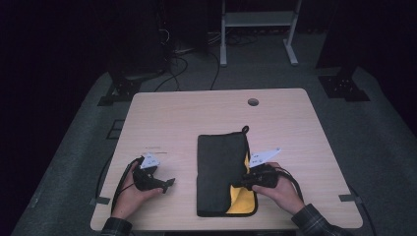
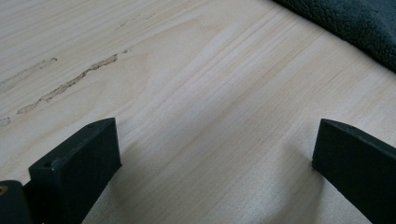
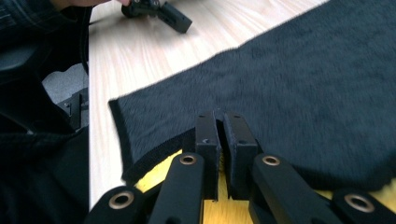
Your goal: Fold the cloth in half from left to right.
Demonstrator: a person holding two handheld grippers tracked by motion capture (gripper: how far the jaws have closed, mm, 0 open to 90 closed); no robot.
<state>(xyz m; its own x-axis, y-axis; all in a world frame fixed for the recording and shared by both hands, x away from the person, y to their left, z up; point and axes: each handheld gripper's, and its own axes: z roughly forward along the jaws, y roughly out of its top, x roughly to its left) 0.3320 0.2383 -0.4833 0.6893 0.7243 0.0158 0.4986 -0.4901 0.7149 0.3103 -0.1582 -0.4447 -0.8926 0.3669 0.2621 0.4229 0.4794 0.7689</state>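
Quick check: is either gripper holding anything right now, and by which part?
The right gripper is shut on the dark cloth, pinching its black hemmed edge over the yellow side. The left gripper is open above the table, holding nothing.

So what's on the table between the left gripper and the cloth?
Nothing: bare wooden table separates the left gripper from the cloth, seen in the high view.

dark grey towel [image 1: 220, 167] with yellow underside, pale wood-grain table [image 1: 187, 113]

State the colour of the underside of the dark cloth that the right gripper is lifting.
Bright yellow underside, beneath the dark grey fleecy cloth; clearest in the high view, near the right gripper.
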